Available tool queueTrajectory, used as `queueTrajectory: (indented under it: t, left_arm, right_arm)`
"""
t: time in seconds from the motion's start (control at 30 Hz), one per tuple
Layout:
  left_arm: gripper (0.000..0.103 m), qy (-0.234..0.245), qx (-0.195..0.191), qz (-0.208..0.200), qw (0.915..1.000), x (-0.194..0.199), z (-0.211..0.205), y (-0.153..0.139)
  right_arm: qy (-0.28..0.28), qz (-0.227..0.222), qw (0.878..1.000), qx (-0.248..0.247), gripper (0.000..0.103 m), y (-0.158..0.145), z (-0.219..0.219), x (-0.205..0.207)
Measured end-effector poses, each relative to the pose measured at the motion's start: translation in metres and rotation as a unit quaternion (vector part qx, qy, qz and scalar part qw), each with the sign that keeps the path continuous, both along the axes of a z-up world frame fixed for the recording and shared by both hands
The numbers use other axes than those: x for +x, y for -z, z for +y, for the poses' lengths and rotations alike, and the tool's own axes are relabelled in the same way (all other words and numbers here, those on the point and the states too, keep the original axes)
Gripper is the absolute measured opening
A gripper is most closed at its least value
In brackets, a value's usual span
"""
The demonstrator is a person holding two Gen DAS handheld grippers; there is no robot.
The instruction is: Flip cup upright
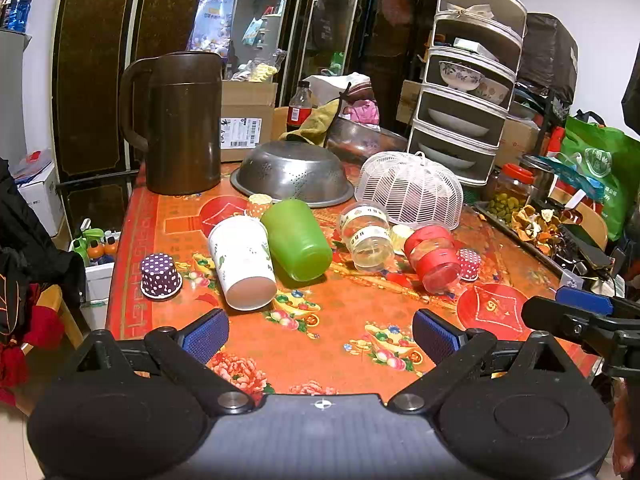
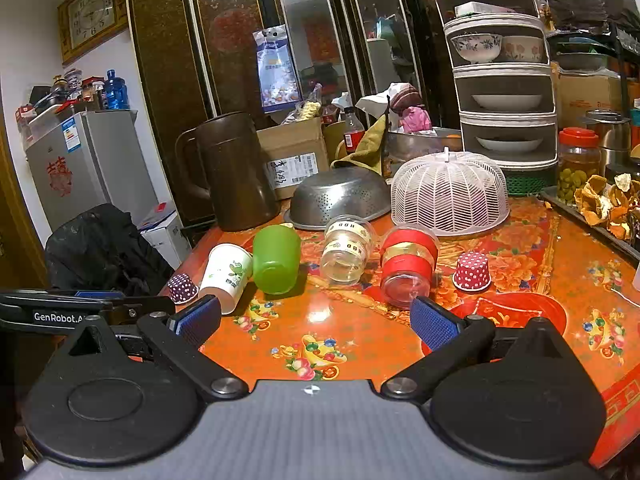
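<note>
Four cups lie on their sides in a row on the red patterned table (image 1: pixel 328 332): a white paper cup (image 1: pixel 242 266) (image 2: pixel 226 274), a green plastic cup (image 1: pixel 298 239) (image 2: pixel 277 258), a clear cup with a yellow band (image 1: pixel 366 236) (image 2: pixel 346 254) and a clear cup with red bands (image 1: pixel 434 256) (image 2: pixel 406 270). My left gripper (image 1: pixel 320 336) is open and empty, just short of the white and green cups. My right gripper (image 2: pixel 316 320) is open and empty, in front of the cups; its right finger is close to the red-banded cup.
Small polka-dot paper cups stand upside down: a purple one (image 1: pixel 160 276) at the left and a red one (image 2: pixel 472 272) at the right. Behind the cups are a brown jug (image 1: pixel 180 124), a steel colander (image 1: pixel 292 178) and a white mesh food cover (image 1: pixel 412 190). A tiered dish rack (image 1: pixel 468 92) stands at the back right.
</note>
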State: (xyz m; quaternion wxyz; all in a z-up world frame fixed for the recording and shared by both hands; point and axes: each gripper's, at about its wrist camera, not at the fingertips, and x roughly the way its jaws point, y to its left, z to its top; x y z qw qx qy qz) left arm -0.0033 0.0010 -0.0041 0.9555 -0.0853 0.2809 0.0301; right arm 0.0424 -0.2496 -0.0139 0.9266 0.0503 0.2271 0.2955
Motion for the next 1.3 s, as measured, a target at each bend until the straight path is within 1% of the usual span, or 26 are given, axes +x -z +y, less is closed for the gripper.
queueTrajectory:
  t: [0.73,1.3]
  left_arm:
    - [0.1,-0.003,0.001,0.002,1.0,-0.0023,-0.0005,0.0035]
    - [0.1,-0.01,0.005,0.011,0.9999,-0.0019,-0.0016,-0.0027]
  right_arm:
    - [-0.002,0.001,1.0,0.003,0.102,-0.0021,-0.0011,-0.0012]
    - [-0.005,0.004,1.0,0.004,0.102,-0.0029,-0.0039,-0.0024]
